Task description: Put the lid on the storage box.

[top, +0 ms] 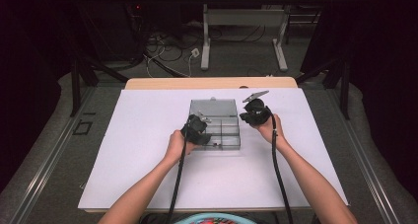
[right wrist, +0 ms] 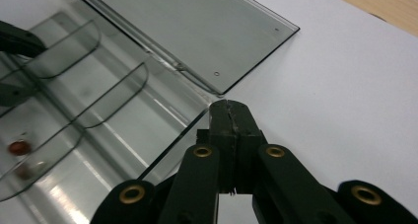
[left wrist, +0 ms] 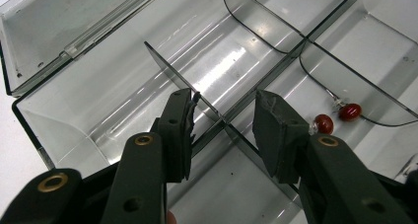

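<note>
A clear plastic compartment box (top: 239, 135) lies mid-table with its lid (top: 214, 107) folded open at the back. My left gripper (top: 198, 127) reaches into the box's left side. In the left gripper view its jaws (left wrist: 224, 103) stand open, straddling a thin divider (left wrist: 167, 66) near a crossing of walls, with nothing pressed between the pads. Two red beads (left wrist: 350, 111) on wires lie in a compartment to the right of them. My right gripper (top: 254, 113) hovers at the box's right rim. It is shut (right wrist: 230, 110) and empty, over the box edge (right wrist: 172, 140) and the white sheet.
A white sheet (top: 148, 160) covers the wooden table (top: 212, 82). The open lid (right wrist: 197, 31) lies flat behind the box. The red beads (right wrist: 18, 147) sit in a front compartment. Both grippers' cables (top: 276, 165) trail toward the near edge. A desk frame and floor cables lie beyond the table.
</note>
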The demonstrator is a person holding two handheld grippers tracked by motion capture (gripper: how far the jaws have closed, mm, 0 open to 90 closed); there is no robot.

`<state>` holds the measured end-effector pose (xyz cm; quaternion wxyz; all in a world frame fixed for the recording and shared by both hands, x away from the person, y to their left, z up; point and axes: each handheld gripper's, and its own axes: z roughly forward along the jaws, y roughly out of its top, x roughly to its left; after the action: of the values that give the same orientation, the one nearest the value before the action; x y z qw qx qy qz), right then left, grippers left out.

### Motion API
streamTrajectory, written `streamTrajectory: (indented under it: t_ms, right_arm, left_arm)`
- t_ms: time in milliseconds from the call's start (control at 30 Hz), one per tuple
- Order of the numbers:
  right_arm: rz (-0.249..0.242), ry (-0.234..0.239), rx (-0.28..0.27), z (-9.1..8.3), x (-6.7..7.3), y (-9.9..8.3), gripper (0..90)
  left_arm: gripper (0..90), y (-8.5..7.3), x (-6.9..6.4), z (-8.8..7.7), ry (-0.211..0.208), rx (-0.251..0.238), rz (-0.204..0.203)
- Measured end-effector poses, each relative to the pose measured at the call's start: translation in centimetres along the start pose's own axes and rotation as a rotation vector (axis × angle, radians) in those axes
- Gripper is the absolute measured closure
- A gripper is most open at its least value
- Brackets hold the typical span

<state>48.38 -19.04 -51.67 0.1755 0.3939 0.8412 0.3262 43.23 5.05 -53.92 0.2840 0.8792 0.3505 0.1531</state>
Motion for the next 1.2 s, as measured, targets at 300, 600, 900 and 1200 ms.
streamTrajectory:
  t_ms: [300, 600, 900, 1200]
  right_arm:
    - [0.057, 0.007, 0.046, 2.0, -0.8, 0.1, 90.0]
    - [0.077, 0.002, 0.099, 3.4, -1.1, 0.7, 90.0]
    - [0.097, -0.002, 0.127, 4.5, -1.3, 1.0, 90.0]
    - [0.129, 0.002, 0.064, 5.6, -1.8, 1.0, 90.0]
  left_arm:
    - [59.1, 0.0, 0.0, 0.0, -0.005, -0.005, -0.001]
    - [59.1, 0.0, 0.0, 0.0, -0.003, -0.004, 0.000]
    - [59.1, -0.1, 0.1, 0.0, -0.007, -0.007, 0.000]
    - [59.0, -0.1, 0.1, 0.0, -0.013, -0.002, 0.005]
